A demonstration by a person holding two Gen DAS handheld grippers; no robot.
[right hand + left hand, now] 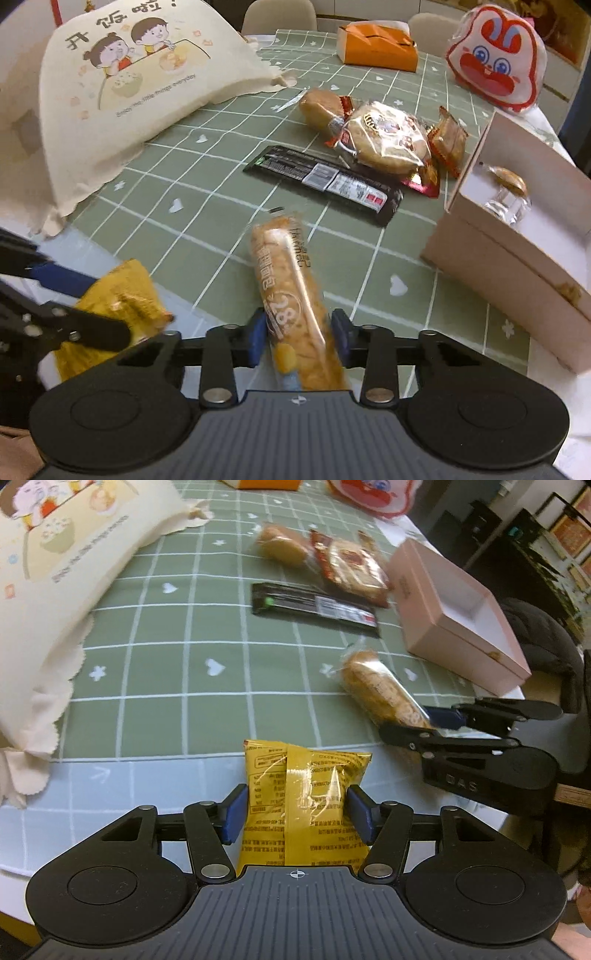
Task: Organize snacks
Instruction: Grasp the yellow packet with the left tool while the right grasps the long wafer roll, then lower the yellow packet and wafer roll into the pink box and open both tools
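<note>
The tabletop [207,206] is covered by a green grid cloth with white hearts, its near edge pale blue. Chair backs are seen beyond the far edge in the right wrist view; dark shelving is seen at right in the left wrist view.

A yellow packet [306,794], crinkled foil with printed text, is clamped between the blue pads of the left gripper [297,814], above the near edge. A long bread stick [291,310] in clear wrap, golden and marked "28", is pinched by the right gripper [298,338], with its far end toward the black bar [325,182].

Further snacks are grouped mid-table: a bun [320,107], a round cake [388,138] and red packets [448,142]. A pink box [517,266] lies open at right, near the stick.

Only the right wrist view shows the box's contents, a small wrapped snack [508,181], plus an orange box [376,46], a rabbit bag [496,61] and the full print on the cloth bag [122,96]. In the left wrist view the box interior appears bare white.
</note>
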